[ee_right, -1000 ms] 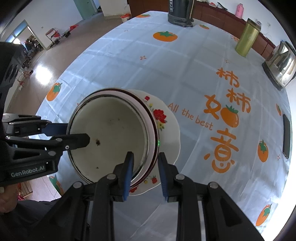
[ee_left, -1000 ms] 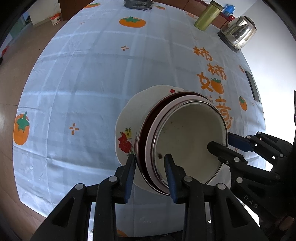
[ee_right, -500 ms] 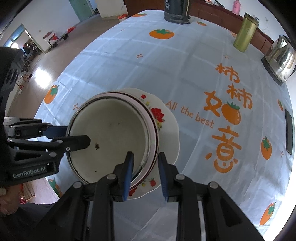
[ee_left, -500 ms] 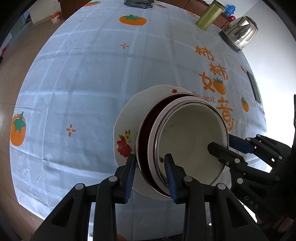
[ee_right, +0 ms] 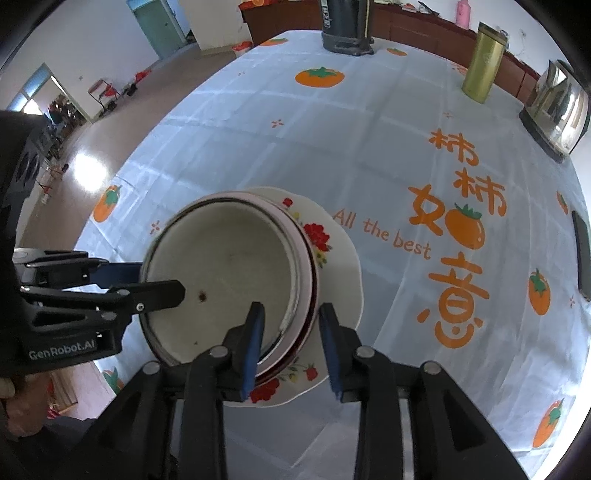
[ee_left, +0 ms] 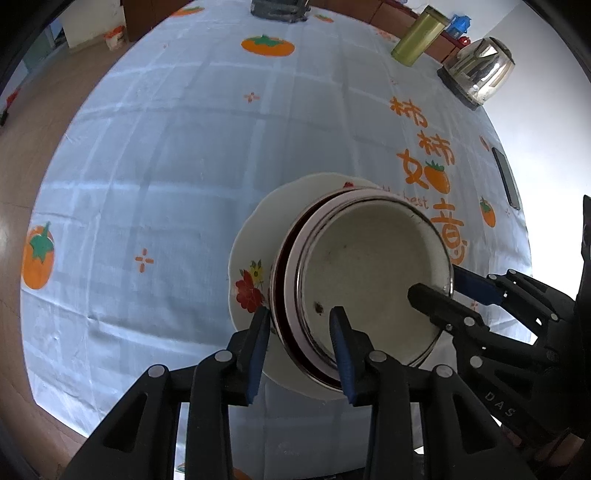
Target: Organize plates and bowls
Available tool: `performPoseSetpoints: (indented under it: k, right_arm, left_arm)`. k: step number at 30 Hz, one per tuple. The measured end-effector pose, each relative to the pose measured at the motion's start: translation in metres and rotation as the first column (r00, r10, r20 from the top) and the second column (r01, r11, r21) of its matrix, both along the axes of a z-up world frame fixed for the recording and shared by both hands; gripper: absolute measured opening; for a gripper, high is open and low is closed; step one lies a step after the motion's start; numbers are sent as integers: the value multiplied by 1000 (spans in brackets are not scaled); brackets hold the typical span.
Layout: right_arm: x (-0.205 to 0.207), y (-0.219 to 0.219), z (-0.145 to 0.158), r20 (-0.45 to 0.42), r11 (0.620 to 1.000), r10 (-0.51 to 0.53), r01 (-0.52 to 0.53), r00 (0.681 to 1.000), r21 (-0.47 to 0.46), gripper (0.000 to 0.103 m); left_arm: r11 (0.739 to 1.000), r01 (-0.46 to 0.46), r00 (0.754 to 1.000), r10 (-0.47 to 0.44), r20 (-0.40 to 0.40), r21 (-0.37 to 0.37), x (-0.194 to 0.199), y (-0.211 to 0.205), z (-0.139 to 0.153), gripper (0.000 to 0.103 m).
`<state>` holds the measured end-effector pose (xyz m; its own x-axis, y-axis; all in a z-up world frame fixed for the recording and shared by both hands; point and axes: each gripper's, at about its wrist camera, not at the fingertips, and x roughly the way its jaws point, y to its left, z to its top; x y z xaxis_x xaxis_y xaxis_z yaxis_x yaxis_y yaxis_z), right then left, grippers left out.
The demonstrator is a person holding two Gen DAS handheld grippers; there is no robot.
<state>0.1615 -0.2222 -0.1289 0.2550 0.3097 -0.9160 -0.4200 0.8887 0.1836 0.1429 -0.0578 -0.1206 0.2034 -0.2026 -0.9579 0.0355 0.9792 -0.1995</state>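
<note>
A cream enamel bowl [ee_left: 369, 280] [ee_right: 229, 266] sits nested in a pink bowl with a dark red rim [ee_left: 288, 266] [ee_right: 308, 258]. Both rest on a white flowered plate [ee_left: 255, 236] [ee_right: 340, 266] on the tablecloth. My left gripper [ee_left: 299, 314] [ee_right: 159, 280] straddles the nested rims on one side, and its inner pad stands clear of the wall. On the opposite side, my right gripper [ee_right: 290, 308] [ee_left: 434, 282] straddles the same rims. Its jaws are opening, with small gaps at both pads.
A green canister [ee_left: 419, 37] [ee_right: 482, 66], a steel kettle [ee_left: 478, 70] and a dark appliance [ee_right: 345, 26] stand along the far edge. A black phone [ee_left: 506, 177] lies at the right. The table's near edge runs just below the plate. A person's hand [ee_right: 11, 406] holds the left tool.
The right gripper's jaws have spread a little off the bowl rims, and the left jaws are a touch wider. The bowls and plate have stayed put.
</note>
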Motion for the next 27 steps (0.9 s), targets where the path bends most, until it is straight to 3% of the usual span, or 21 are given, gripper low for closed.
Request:
performPoseSetpoints:
  k: [2,4,5,8,10,15,21,27]
  right_arm:
    - [-2,-1,3,13,1000,-4,4,1000,12,40]
    - [-5,-3,10,37,1000,-11,10,999,21,53]
    - [-9,-4,18,68,1000,-16,14,998,23,53]
    - [-19,-9,42,171,999,-38,32,985,36,57]
    - [-26,-14,58,252,998,-61,52,966,45,66]
    - [-54,-26,105,476,991,-133,113,869,69,84]
    - [-70,-36,128,549,983,-185,153,815,104,89]
    - [-82,-44,136,574,977,-211,174,791,119,92]
  left_arm:
    - [1000,5,999,-5,38,8,-3,-1,10,37]
    - [1000,9,997,-10,79,17,-5,-3,22,38]
    - [1000,15,992,-18,122,24,-8,-5,33,39]
    - [998,28,973,-41,226,61,-16,-13,57,58]
    - [995,27,949,-57,310,99,-23,-17,75,63]
    - [994,18,897,-64,436,109,-37,-21,110,66]
    - [992,-9,851,-57,523,124,-52,-24,130,66]
    - [991,-5,835,-69,546,133,-63,-28,140,66]
